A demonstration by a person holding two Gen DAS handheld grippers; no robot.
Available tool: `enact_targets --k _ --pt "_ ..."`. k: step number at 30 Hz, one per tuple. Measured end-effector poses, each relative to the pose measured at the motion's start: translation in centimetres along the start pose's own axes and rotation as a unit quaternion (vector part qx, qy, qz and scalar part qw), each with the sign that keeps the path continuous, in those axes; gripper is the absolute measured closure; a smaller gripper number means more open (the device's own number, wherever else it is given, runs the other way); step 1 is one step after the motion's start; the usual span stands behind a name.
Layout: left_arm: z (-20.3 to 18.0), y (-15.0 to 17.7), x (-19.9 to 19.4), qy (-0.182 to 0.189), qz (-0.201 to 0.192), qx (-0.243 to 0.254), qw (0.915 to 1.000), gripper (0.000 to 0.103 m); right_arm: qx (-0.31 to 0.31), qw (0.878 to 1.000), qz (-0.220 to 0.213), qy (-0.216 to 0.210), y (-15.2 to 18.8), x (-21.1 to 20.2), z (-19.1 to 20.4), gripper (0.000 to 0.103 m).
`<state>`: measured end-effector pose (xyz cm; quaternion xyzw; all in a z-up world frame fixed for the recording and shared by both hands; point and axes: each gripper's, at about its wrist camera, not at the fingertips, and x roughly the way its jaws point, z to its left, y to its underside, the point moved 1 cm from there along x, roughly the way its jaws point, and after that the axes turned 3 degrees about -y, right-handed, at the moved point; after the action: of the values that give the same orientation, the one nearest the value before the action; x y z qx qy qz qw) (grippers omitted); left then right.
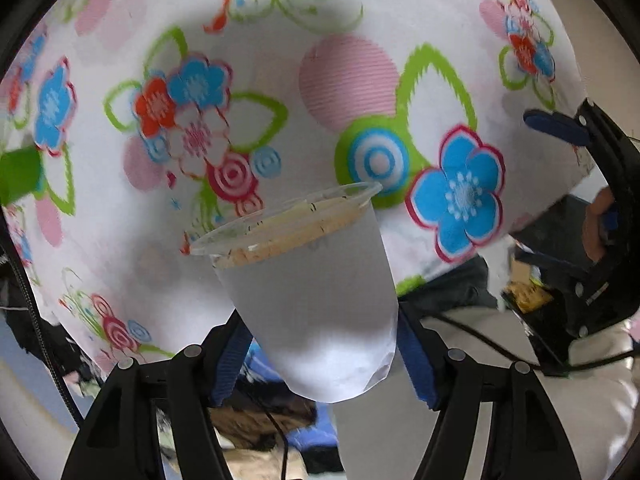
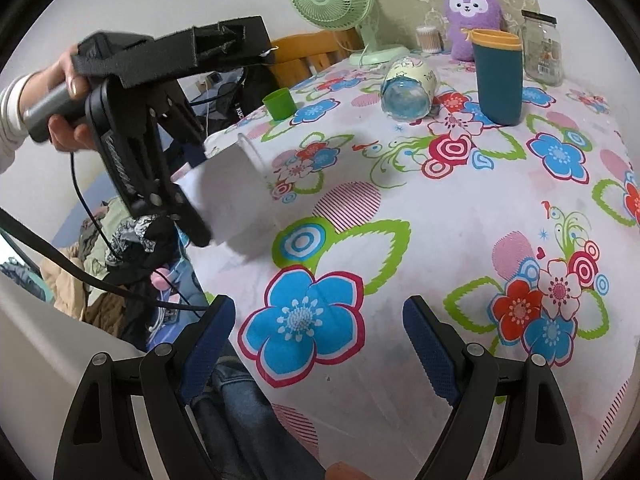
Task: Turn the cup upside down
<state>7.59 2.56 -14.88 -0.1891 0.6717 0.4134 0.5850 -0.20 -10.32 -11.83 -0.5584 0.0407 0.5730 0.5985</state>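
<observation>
A frosted clear plastic cup [image 1: 316, 300] is held in my left gripper [image 1: 320, 364], gripped near its base, tilted with its rim pointing away over the flowered tablecloth [image 1: 360, 80]. In the right wrist view the same cup [image 2: 236, 196] sits in the left gripper [image 2: 200, 220] above the table's left edge, rim pointing up and right. My right gripper [image 2: 316, 344] is open and empty above the near part of the cloth [image 2: 440, 240]. It also shows at the right edge of the left wrist view [image 1: 560, 128].
At the far side stand a small green cup [image 2: 280, 104], a jar lying on its side [image 2: 408, 88], a teal tumbler with an orange rim [image 2: 500, 76], a glass jar [image 2: 542, 48], a green fan [image 2: 336, 0] and a purple plush toy [image 2: 474, 12]. Clothes lie on the floor left of the table.
</observation>
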Motion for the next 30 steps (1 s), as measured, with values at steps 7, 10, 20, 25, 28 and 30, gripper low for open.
enact_targets --k 7,10,20,25,28,30 --pt "0.9 -0.6 0.3 -0.050 -0.102 -0.022 0.9932 0.028 -0.004 1.000 0.000 0.008 0.0 -0.3 0.5 0.015" --pt "1.7 -0.3 0.8 -0.033 -0.120 -0.043 0.9913 0.016 -0.005 1.000 0.000 0.013 0.1 -0.5 0.6 0.015" --pt "3.6 1.9 -0.1 -0.014 -0.186 -0.072 0.9798 0.008 0.002 1.000 -0.004 0.017 0.0 -0.8 0.3 0.015" --pt "4.3 3.3 1.0 -0.009 -0.209 -0.096 0.9731 0.007 -0.002 1.000 -0.002 0.016 -0.4 -0.6 0.3 0.015" --pt "4.5 4.0 2.3 -0.008 -0.220 -0.112 0.9689 0.007 -0.003 1.000 -0.002 0.014 -0.6 -0.4 0.4 0.015" --pt "5.0 4.3 2.7 -0.007 -0.226 -0.123 0.9664 0.008 -0.005 1.000 -0.001 0.013 -0.6 -0.2 0.5 0.015"
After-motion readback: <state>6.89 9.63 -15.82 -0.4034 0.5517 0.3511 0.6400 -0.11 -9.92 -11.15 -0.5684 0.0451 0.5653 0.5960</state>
